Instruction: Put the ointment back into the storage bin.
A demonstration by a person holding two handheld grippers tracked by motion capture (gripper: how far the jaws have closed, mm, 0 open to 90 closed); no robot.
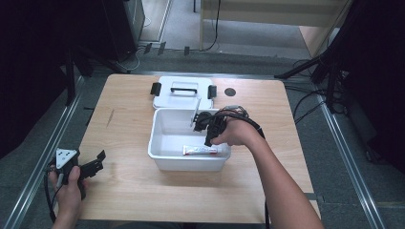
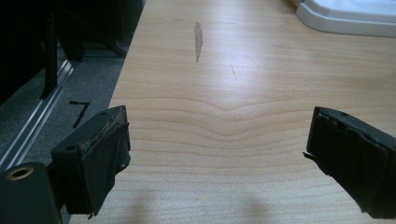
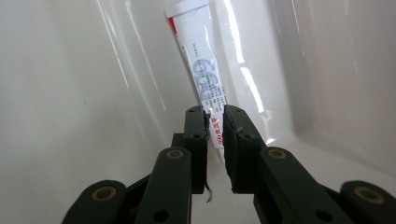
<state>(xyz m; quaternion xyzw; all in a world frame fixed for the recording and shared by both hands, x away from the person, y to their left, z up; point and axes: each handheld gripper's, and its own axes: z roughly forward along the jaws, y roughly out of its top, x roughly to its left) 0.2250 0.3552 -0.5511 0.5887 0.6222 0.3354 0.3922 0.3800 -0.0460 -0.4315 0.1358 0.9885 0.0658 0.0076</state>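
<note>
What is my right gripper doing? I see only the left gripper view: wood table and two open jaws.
Observer: The right gripper is down inside the white bin, its jaws closed on a tube.
Operator: Is the bin covered?
Observer: No, the lid lies flat on the table behind the bin.
Operator: Where is my left gripper?
Observer: The left gripper hovers over the table's near left corner, holding nothing.

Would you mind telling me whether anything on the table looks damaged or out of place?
One small flaw: a grey scuff mars the table left of the bin. The tube lies in the bin, pinched by the right tool.
</note>
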